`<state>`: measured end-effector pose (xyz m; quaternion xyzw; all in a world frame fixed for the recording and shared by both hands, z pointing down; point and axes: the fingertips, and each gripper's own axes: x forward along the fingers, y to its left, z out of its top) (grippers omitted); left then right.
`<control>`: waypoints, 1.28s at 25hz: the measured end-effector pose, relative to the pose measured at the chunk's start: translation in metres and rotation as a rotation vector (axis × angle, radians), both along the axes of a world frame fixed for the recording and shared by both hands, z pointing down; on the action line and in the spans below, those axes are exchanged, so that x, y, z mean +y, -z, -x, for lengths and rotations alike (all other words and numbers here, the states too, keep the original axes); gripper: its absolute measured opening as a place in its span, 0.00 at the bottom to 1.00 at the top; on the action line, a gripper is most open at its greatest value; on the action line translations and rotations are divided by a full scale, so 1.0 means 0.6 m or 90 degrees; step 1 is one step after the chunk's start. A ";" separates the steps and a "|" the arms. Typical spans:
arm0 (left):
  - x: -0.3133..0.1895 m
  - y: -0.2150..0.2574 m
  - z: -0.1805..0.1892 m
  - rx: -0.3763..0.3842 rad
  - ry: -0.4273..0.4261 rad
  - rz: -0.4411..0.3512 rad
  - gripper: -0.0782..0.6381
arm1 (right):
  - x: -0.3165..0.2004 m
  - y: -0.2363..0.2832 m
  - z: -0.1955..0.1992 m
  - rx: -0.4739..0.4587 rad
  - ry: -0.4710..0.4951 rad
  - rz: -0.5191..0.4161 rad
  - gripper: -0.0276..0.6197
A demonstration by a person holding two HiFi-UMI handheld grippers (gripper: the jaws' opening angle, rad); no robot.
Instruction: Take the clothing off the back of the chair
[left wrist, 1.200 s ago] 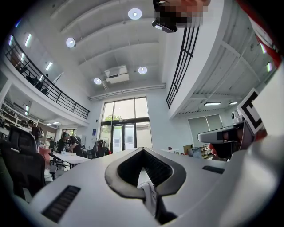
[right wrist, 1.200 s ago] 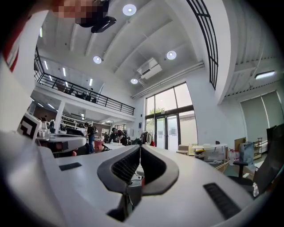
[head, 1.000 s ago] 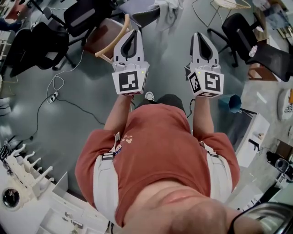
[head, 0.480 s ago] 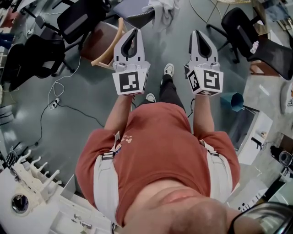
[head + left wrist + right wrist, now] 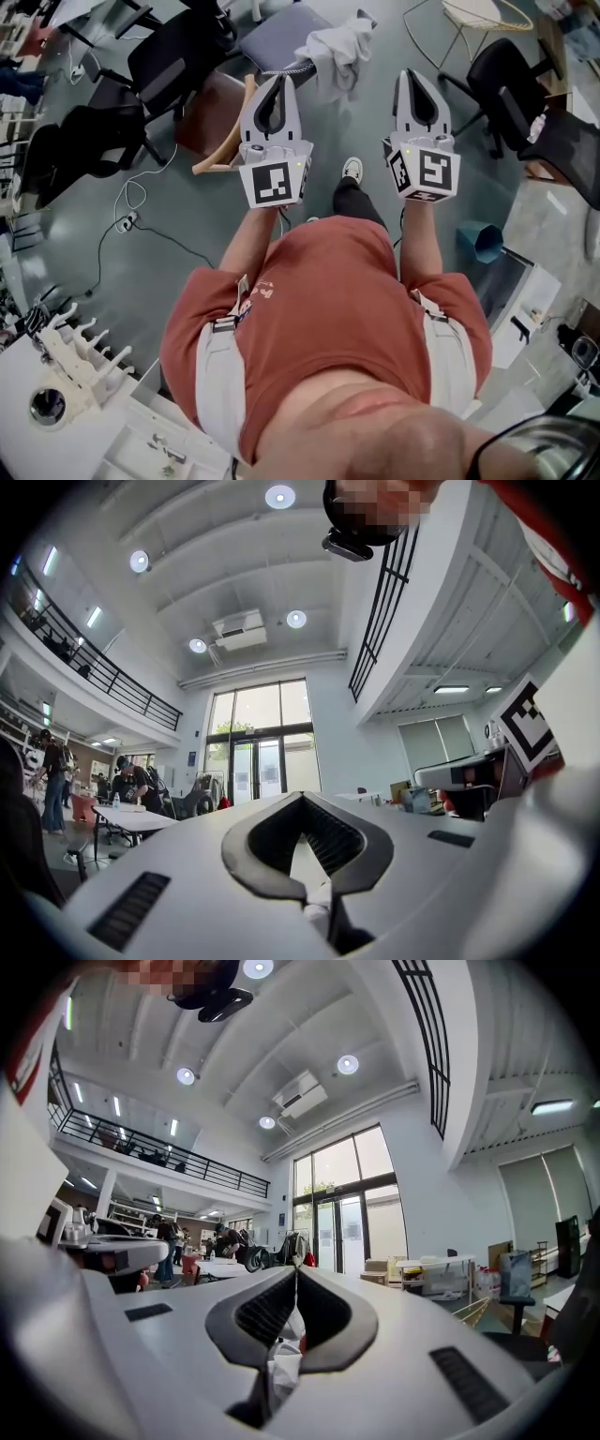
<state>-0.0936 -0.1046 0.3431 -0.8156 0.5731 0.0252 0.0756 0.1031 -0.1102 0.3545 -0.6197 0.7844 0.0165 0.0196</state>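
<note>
**Operator:** What's nearest?

**Spotter:** You're looking steeply down over your own red shirt. Your forearms reach forward. The left gripper (image 5: 273, 82) and the right gripper (image 5: 414, 77) are side by side and pointing roughly level. Both have their jaws clenched tip to tip and grasp nothing. One white shoe (image 5: 352, 169) shows on the grey floor between them.

**Operator:** And the clothing?

**Spotter:** It's beyond the tips and between the two grippers. A pale, crumpled garment (image 5: 337, 45) is draped over the top edge of the back of a chair (image 5: 277, 39) with a grey-blue seat. Folds hang down the near side of the back. Neither gripper touches it yet.

**Operator:** How should the reach go?

**Spotter:** You'll probably want to open both jaws before you arrive. Come in over the top edge of the back and pinch a thick fold on each side, catching fabric only and not the frame. Then I'd lift straight up until the hanging folds clear the back, so nothing snags or drags the chair.

**Operator:** Anything in the way?

**Spotter:** A wooden chair (image 5: 225, 131) stands just left of your left gripper. Black office chairs (image 5: 164, 52) stand farther off to the left.
</note>
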 end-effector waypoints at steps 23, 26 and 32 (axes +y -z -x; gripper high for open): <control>-0.256 -0.001 -0.050 -0.041 0.043 0.024 0.13 | -0.276 -0.030 -0.047 -0.007 0.060 0.044 0.08; -0.270 -0.006 -0.034 -0.033 0.029 0.026 0.13 | -0.288 -0.034 -0.022 -0.004 0.051 0.048 0.08; -0.284 -0.016 -0.016 -0.021 0.007 0.037 0.13 | -0.299 -0.047 0.017 0.016 0.054 0.059 0.08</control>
